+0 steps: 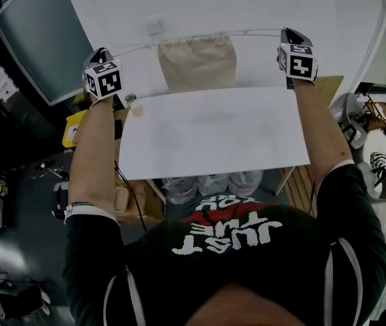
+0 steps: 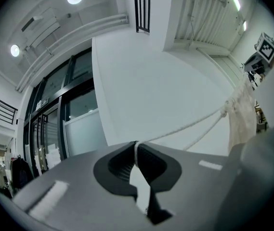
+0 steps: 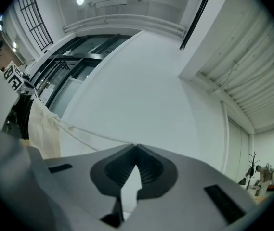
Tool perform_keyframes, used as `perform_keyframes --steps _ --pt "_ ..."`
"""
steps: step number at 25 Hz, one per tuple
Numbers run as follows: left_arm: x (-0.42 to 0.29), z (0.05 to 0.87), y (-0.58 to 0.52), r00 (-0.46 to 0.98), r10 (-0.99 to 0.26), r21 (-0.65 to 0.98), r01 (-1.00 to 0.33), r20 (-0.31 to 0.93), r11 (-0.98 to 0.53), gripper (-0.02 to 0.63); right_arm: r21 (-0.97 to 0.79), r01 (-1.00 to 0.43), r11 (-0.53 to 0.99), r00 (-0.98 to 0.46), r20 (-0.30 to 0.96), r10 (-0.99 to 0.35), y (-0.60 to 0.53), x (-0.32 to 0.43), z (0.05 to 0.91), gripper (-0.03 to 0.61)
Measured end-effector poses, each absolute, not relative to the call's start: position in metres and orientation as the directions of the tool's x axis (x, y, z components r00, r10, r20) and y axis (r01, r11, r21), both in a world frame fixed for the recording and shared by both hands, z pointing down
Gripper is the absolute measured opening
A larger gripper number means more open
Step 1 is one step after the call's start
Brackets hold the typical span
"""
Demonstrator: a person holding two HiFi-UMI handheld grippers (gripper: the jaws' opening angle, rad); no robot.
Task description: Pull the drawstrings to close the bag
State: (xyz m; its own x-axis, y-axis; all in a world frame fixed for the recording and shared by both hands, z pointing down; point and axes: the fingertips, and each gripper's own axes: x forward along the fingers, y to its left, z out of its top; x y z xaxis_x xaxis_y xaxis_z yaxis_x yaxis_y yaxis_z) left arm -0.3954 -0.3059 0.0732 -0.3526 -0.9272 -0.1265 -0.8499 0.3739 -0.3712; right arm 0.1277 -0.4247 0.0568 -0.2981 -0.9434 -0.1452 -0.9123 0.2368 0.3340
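Note:
A beige cloth bag (image 1: pixel 197 62) hangs by its gathered mouth from white drawstrings (image 1: pixel 255 32) stretched taut to both sides, beyond the far edge of the white table (image 1: pixel 213 138). My left gripper (image 1: pixel 106 51) is out to the bag's left, shut on one drawstring end (image 2: pixel 185 127). My right gripper (image 1: pixel 289 32) is out to the bag's right, shut on the other drawstring end (image 3: pixel 86 134). In the left gripper view my gripper (image 2: pixel 137 146) pinches the cord, and the bag (image 2: pixel 245 115) shows at the right edge. In the right gripper view my gripper (image 3: pixel 136 147) pinches its cord, with the bag (image 3: pixel 41 125) at the left.
A white wall panel (image 1: pixel 247 5) stands behind the bag. Several clear plastic bottles (image 1: pixel 213 182) lie under the table's near edge. A yellow item (image 1: pixel 72 128) sits at the left, and a wooden board (image 1: pixel 328 87) and a chair (image 1: pixel 355 128) at the right.

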Motion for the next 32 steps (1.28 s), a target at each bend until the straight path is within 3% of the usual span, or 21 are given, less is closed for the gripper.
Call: perform_keyframes --steps 22,32 --pt "-0.398 0.079 -0.300 -0.321 -0.941 -0.152 -0.930 -0.106 0.334 0.008 0.215 -0.915 0.342 -0.378 -0.159 -0.912 -0.421 0.123 0.059 0.008" --pt "-0.415 0.084 -0.296 -0.337 -0.938 -0.153 -0.926 -0.078 0.346 0.008 0.094 -0.939 0.330 -0.341 -0.161 -0.926 -0.432 0.149 0.068 0.008"
